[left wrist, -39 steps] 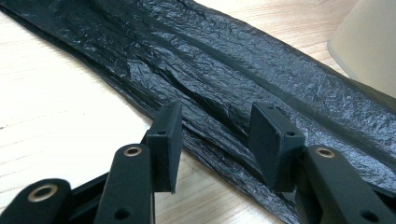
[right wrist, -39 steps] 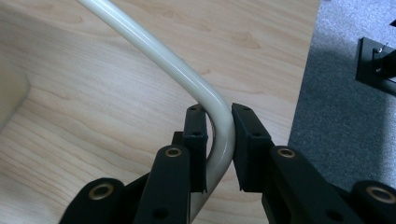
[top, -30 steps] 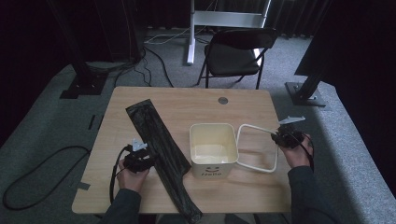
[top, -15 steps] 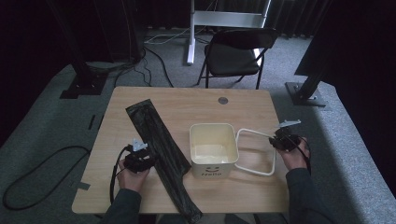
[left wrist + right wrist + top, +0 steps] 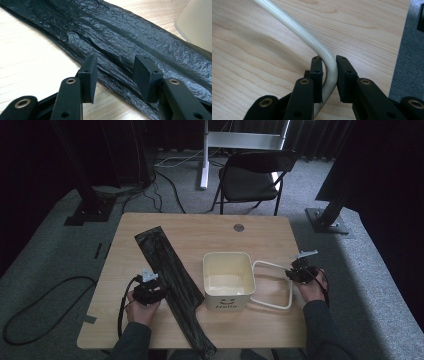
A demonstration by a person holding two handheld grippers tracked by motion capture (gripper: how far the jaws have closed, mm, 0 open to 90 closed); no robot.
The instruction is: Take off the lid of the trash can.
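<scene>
At table's right edge, my right gripper (image 5: 326, 68) pinches the bin (image 5: 228, 279) handle (image 5: 312, 41); left gripper (image 5: 115, 72), half open and empty, hovers over the black bag (image 5: 120, 42). Next I'd grab the bag.

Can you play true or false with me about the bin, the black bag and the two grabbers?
1. The right gripper is clamped on the bin's handle. True.
2. The bin lies on its side. False: it stands upright, open at the top.
3. The left gripper is open, with the black bag beyond its jaws. True.
4. The bag is stuffed inside the bin. False: it lies flat on the table, left of the bin.
5. A chair stands behind the table. True.
</scene>
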